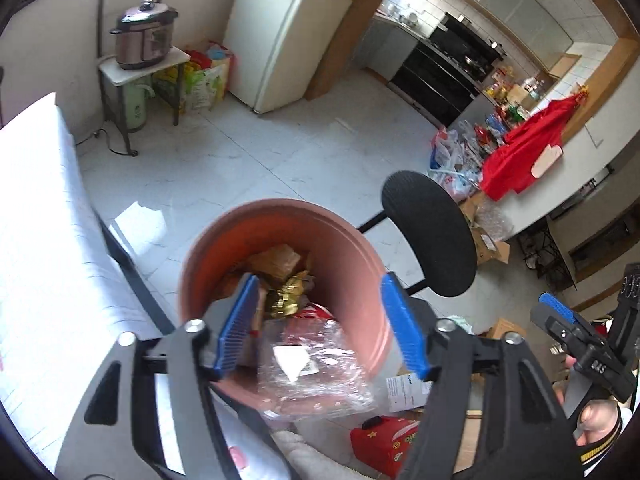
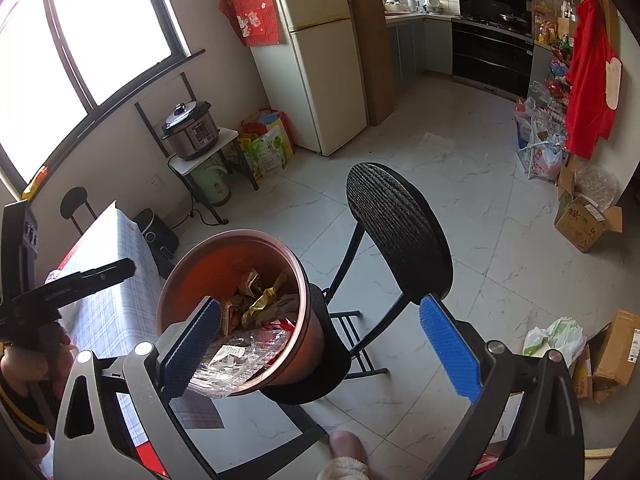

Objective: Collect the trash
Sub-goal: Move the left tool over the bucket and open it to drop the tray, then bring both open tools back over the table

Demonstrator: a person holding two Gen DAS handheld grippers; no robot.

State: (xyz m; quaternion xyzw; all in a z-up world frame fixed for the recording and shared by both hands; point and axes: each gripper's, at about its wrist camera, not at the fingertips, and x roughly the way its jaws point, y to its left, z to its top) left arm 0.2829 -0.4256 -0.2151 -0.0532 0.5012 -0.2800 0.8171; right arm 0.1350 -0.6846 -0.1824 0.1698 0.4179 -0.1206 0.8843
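— Trash already fills a good part of the bin point(image 1: 280, 280): crumpled paper, a gold wrapper point(image 1: 286, 294), and a clear plastic pack point(image 1: 316, 364) lying on top, half over the bin's near rim.

— So that pack is in?

— I'd say it is delivered but not settled; it sticks out past the rim on the near side. The left gripper point(image 1: 320, 324) hangs right above the bin with its blue fingers point(image 1: 238, 326) spread wide, one over the heap and the other at the rim, nothing pinched between them. Released, as far as I can see.

— And the other one?

— The right gripper point(image 2: 320, 350) also points down at the bin, which sits on the seat of the black chair point(image 2: 400, 236). Its fingers stand apart and empty too.

— What's left, then?

— Plenty, I'd guess. Right of the bin, on the floor, lies a white-green plastic bag point(image 2: 558, 338) beside open cardboard boxes point(image 2: 616, 350). Just beside the bin there's a printed slip point(image 1: 404, 392) and a red packet point(image 1: 384, 442). Whether those count as trash, I can't tell.
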